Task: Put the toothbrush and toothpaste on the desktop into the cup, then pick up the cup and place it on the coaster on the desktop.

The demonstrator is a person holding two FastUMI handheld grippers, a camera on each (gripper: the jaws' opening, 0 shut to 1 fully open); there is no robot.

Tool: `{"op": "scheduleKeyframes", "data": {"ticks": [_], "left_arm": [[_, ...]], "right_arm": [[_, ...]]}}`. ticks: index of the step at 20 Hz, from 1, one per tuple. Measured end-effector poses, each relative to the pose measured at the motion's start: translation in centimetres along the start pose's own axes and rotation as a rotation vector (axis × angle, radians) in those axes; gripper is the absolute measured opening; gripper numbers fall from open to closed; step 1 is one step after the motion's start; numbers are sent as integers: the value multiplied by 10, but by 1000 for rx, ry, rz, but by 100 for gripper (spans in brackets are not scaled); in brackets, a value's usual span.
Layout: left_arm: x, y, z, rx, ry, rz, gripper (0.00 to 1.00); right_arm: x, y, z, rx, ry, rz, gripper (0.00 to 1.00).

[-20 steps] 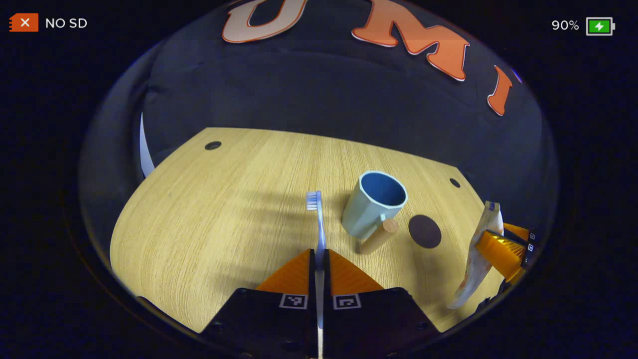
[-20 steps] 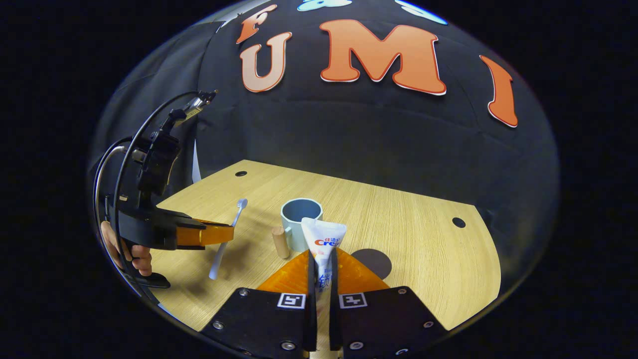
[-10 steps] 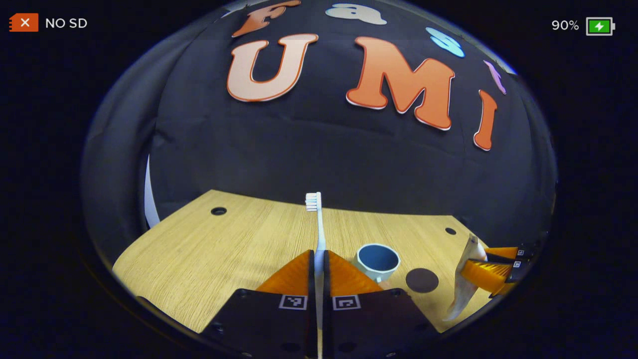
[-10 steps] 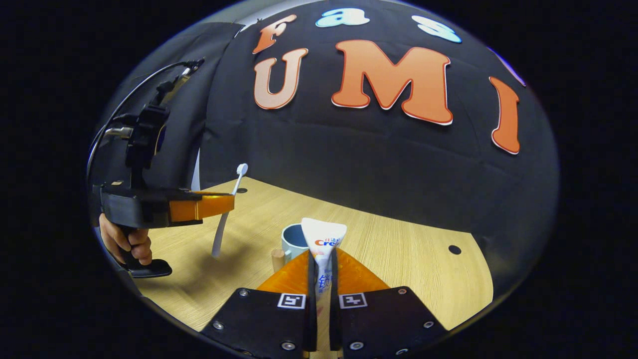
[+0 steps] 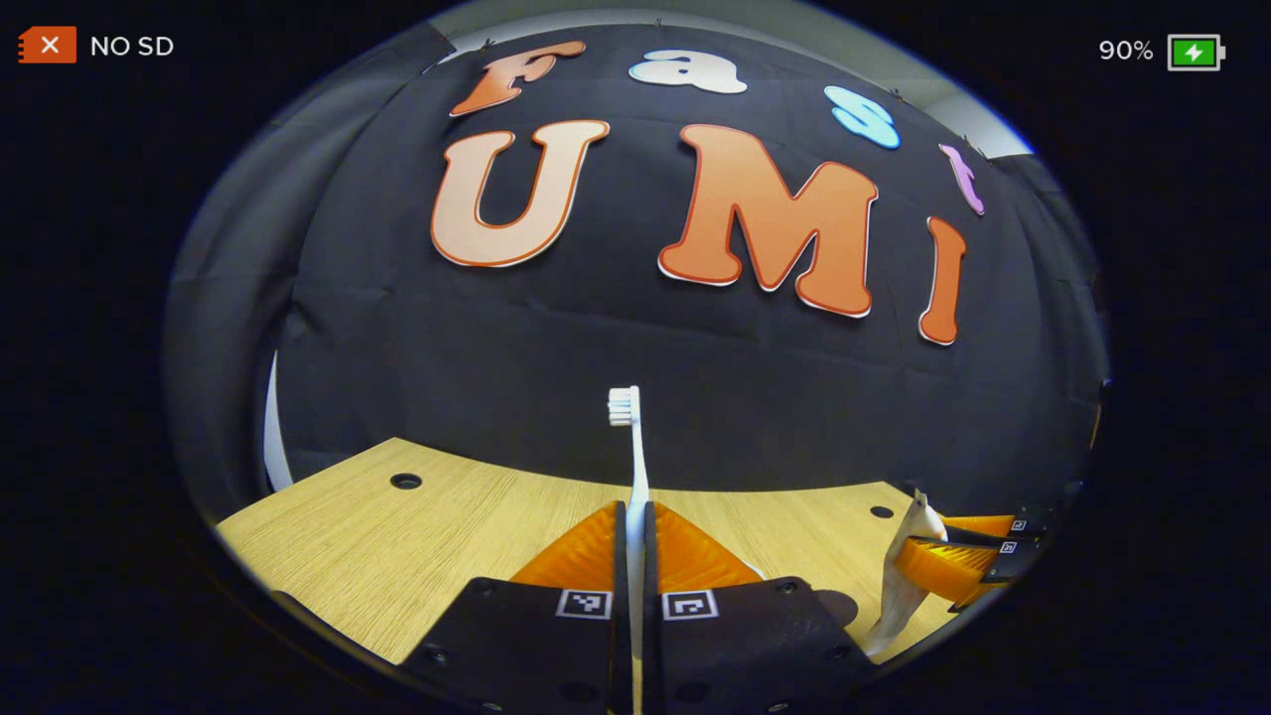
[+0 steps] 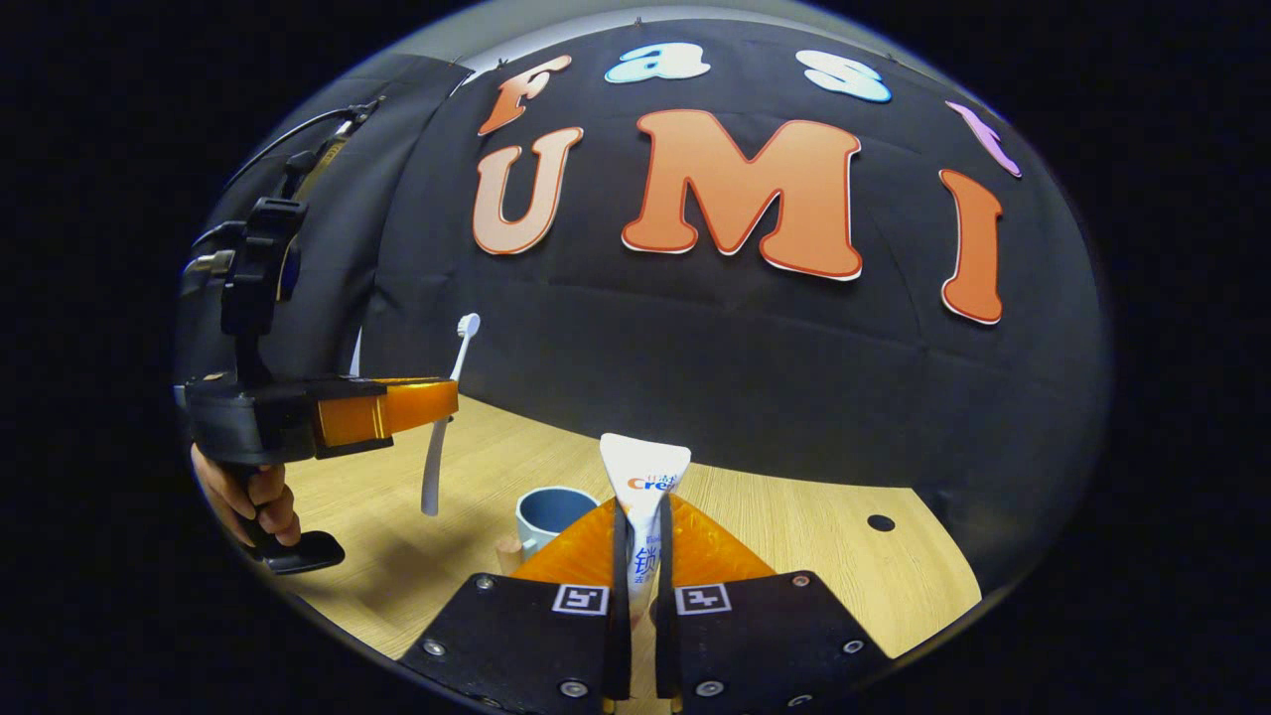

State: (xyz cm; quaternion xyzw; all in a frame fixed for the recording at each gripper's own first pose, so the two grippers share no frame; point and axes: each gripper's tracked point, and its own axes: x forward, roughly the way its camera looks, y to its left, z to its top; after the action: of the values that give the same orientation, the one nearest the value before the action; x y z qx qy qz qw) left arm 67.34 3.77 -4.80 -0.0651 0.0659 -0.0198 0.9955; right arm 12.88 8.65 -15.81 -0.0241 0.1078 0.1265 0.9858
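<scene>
**Mia:** Where is the toothbrush (image 6: 445, 417)?

**Ben:** Up in the air, to the left of the cup (image 6: 549, 512) and higher than it. The left gripper (image 5: 635, 516) has both fingers squeezed tight on its handle. The bristles point up.

**Mia:** And the toothpaste (image 6: 643, 487)?

**Ben:** The right gripper (image 6: 640, 536) has its fingers pinched on the tube. It stands up just in front of the cup, nearer to us.

**Mia:** Is the brush hard to hold?

**Ben:** I think it is light, stiff and thin. It could spin or slip, so holding the middle of the handle is best.

**Mia:** The tube?

**Ben:** Soft and squishy, I guess. Squeeze too hard and it bends. Hold it low, near the fat part.

**Mia:** And the cup?

**Ben:** It sits on the wooden desk (image 6: 814, 536), empty. It looks hard and smooth. Its wooden handle (image 6: 508, 547) seems a good place to grab.
</scene>
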Motion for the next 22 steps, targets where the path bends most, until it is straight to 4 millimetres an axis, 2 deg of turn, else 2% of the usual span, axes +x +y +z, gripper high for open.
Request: {"op": "scheduleKeyframes", "data": {"ticks": [3, 8, 17, 22], "left_arm": [[11, -10, 0, -17, -37, -29, 4], [29, -19, 6, -38, -96, -78, 4], [54, -33, -17, -90, -101, -141, 4], [62, -40, -9, -87, -146, -161, 4]], "right_arm": [[4, 4, 5, 9, -42, 12, 10], [14, -1, 20, 52, -112, 7, 10], [33, -13, 30, 80, -154, -25, 10], [44, -13, 42, 118, -179, -11, 10]]}}
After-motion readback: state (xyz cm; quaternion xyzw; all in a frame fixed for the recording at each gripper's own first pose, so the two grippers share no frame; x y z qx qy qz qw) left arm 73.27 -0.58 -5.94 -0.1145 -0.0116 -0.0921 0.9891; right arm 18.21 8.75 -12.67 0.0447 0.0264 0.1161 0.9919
